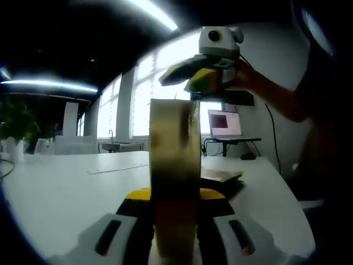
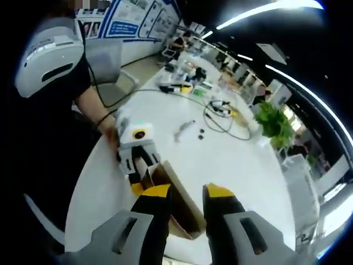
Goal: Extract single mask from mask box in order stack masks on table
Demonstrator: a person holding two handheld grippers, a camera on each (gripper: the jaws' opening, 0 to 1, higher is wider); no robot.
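The mask box (image 2: 175,200) is one brown cardboard box standing near the tabletop's (image 2: 220,160) near edge, close to the person. In the left gripper view it (image 1: 174,165) looks tall and thin, seen from its narrow side. Its top looks open, but I cannot see a mask inside, and no mask lies on the tabletop yet.

A mask should be very light, soft and floppy. It will bend and may drag a second one along, so pinch just one by its top edge. The box is light too and could tip or slide.

The left gripper (image 1: 175,221) is closed on the mask box and holds it upright. The right gripper (image 2: 185,207) hangs above the box top with its jaws apart, holding nothing.

Farther along the tabletop lie cables (image 2: 223,117) and small tools. One green plant (image 2: 274,124) stands by the far edge.
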